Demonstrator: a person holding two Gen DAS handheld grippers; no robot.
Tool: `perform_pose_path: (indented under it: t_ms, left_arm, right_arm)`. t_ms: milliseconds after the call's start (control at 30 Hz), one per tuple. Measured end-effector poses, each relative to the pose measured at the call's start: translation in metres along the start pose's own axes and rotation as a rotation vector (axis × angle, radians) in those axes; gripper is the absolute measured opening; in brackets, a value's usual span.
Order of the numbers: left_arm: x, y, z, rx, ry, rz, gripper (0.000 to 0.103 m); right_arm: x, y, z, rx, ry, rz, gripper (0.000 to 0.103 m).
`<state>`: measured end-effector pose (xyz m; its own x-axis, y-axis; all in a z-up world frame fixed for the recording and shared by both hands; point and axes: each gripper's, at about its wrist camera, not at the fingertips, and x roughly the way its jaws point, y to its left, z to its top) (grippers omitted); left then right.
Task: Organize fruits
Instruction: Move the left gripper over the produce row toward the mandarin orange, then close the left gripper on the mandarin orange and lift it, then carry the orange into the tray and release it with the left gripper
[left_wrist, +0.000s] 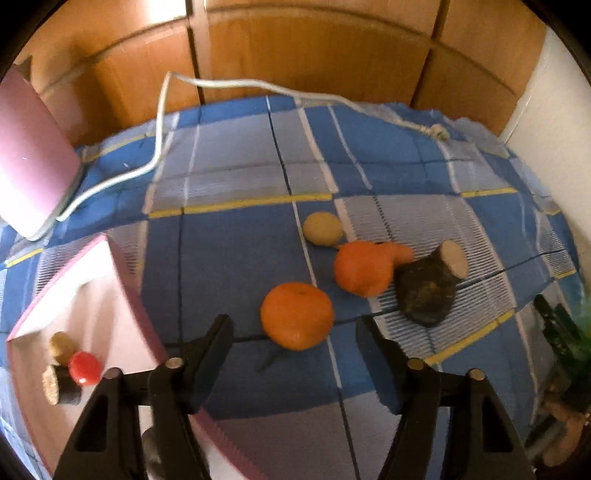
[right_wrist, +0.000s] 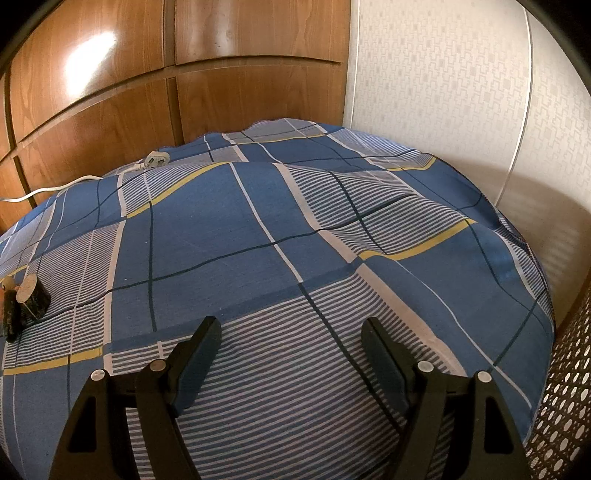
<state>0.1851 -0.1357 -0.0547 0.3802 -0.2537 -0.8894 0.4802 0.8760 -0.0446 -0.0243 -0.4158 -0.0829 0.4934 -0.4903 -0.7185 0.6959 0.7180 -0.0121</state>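
Note:
My left gripper (left_wrist: 294, 324) is open and points down at a round orange (left_wrist: 297, 314) on the blue checked bedsheet (left_wrist: 229, 243); the orange lies just ahead of the two tips, which do not touch it. Beyond it lie a second orange fruit with a knob (left_wrist: 362, 267), a pale yellow round fruit (left_wrist: 323, 228) and a dark root with a pale cut end (left_wrist: 428, 291). A pink box (left_wrist: 122, 295) at the left holds a small red fruit (left_wrist: 85, 367), a tan piece (left_wrist: 61, 345) and a dark cut piece (left_wrist: 61, 384). My right gripper (right_wrist: 291, 332) is open over bare bedsheet (right_wrist: 258, 229).
A white cable (left_wrist: 159, 122) runs across the far sheet to a plug (right_wrist: 155, 159). A pink slab (left_wrist: 33, 166) leans at the far left. Wooden wardrobe doors (right_wrist: 110, 110) stand behind the bed. A dark cut root (right_wrist: 33, 299) shows at the left edge, a woven basket (right_wrist: 565, 387) at the right.

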Motion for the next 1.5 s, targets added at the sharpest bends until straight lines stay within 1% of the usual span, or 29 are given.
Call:
perform_pose_path:
  t_ms: [33, 67, 167, 267, 400, 533, 767, 933, 1100, 1333, 1500]
  left_arm:
    - [0.006, 0.001, 0.0, -0.005, 0.012, 0.0, 0.041]
    - [0.007, 0.002, 0.0, -0.013, 0.011, -0.008, 0.041]
    - [0.004, -0.001, -0.003, 0.011, -0.021, 0.006, 0.04]
    - [-0.004, 0.0, -0.01, -0.01, -0.037, -0.017, 0.04]
    - [-0.021, 0.008, -0.024, -0.09, -0.066, -0.055, 0.04]
    - [-0.042, 0.007, -0.04, -0.132, -0.105, -0.07, 0.04]
    - [-0.076, 0.011, -0.07, -0.182, -0.168, -0.071, 0.04]
    - [-0.091, 0.028, -0.099, -0.267, -0.18, -0.079, 0.04]
    - [-0.107, 0.056, -0.129, -0.371, -0.192, -0.052, 0.04]
    - [-0.12, 0.097, -0.171, -0.503, -0.222, 0.051, 0.04]
    - [-0.125, 0.123, -0.186, -0.599, -0.24, 0.068, 0.04]
  right_arm:
    - [0.0, 0.0, 0.0, 0.0, 0.0, 0.0, 0.08]
    - [0.0, 0.0, 0.0, 0.0, 0.0, 0.0, 0.08]
    - [0.0, 0.0, 0.0, 0.0, -0.001, -0.001, 0.081]
    - [0.0, 0.002, 0.001, -0.002, -0.001, -0.001, 0.081]
    - [0.0, 0.002, 0.001, -0.002, -0.001, -0.001, 0.081]
    - [0.0, 0.002, 0.001, -0.001, -0.001, -0.001, 0.081]
    - [0.0, 0.002, 0.001, -0.001, -0.001, -0.001, 0.081]
    - [-0.001, 0.002, 0.001, -0.001, -0.002, 0.0, 0.081]
    - [0.0, 0.005, 0.002, -0.001, -0.001, 0.001, 0.081]
    - [0.001, 0.005, 0.002, 0.0, 0.001, 0.004, 0.081]
    - [0.002, 0.006, 0.003, -0.001, 0.003, 0.005, 0.081]
